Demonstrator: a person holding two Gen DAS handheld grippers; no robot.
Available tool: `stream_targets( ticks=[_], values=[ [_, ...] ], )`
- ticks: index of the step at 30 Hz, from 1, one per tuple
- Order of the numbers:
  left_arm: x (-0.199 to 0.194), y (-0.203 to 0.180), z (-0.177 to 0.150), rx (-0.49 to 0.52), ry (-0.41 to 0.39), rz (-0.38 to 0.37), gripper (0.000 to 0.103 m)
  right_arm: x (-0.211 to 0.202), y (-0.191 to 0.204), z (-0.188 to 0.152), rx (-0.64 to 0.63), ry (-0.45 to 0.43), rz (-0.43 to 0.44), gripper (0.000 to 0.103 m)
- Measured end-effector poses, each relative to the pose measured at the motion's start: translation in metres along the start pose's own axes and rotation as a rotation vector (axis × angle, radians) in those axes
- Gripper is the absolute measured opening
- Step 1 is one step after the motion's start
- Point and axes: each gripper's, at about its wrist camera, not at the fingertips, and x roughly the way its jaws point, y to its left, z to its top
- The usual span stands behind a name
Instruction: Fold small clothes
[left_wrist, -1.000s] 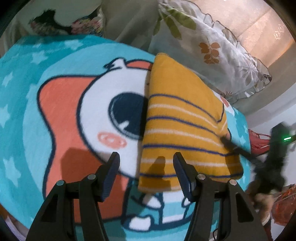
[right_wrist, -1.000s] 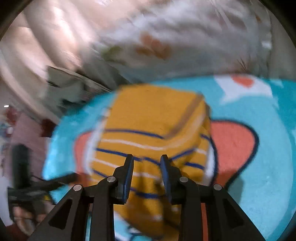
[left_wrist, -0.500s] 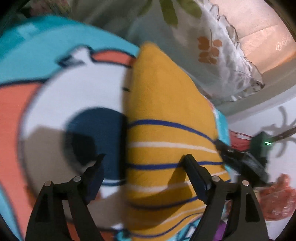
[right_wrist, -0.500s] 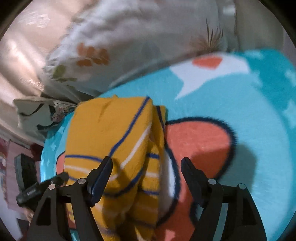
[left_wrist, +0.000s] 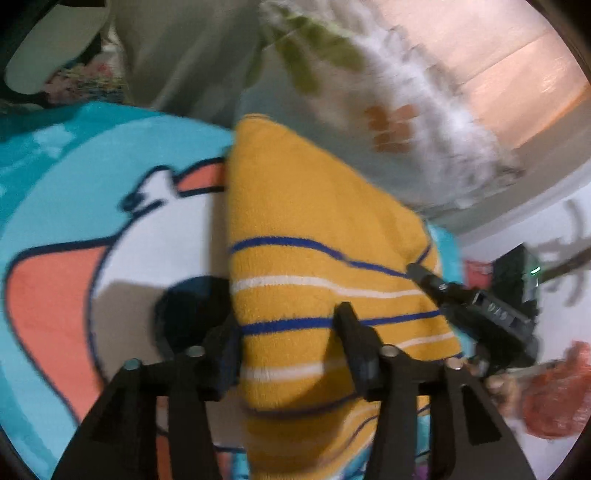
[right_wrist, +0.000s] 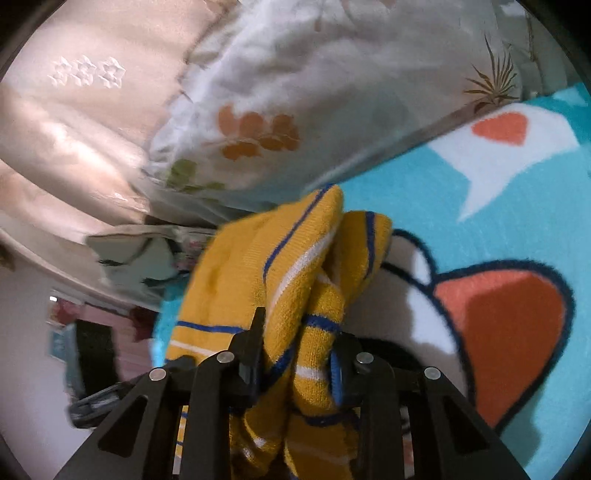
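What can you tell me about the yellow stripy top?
The yellow stripy top looks like soft knit, mustard yellow with thin blue and white stripes. It is folded into a thick bundle lying on the teal cartoon blanket, near a white flowery pillow. The left gripper straddles its near end, fingers apart. The right gripper has bunched layers squeezed between its fingers.

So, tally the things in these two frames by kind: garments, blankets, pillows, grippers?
Garments: 1, the yellow striped garment
Blankets: 1, the cartoon blanket
Pillows: 1, the floral pillow
Grippers: 2, left gripper, right gripper
Total: 5
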Motion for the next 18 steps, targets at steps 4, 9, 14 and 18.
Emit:
stream_targets(
  ticks=[4,9,14,18],
  values=[
    [-0.008,0.007,-0.020,0.016,-0.014,0.103,0.051,0.010,-0.012,-0.003,-0.021,0.042,-0.198,0.037],
    [-0.050,0.016,-0.054,-0.035,-0.158,0.233,0.066,-0.030,0.047,-0.014,-0.214,-0.058,-0.254,0.037],
    [-0.086,0.027,-0.084,-0.133,-0.268,0.331,0.068,-0.031,0.092,-0.038,-0.359,-0.024,-0.169,0.038],
    [-0.099,0.030,-0.099,-0.169,-0.296,0.393,0.069,0.009,0.090,-0.058,-0.397,0.100,-0.188,0.038]
  ],
)
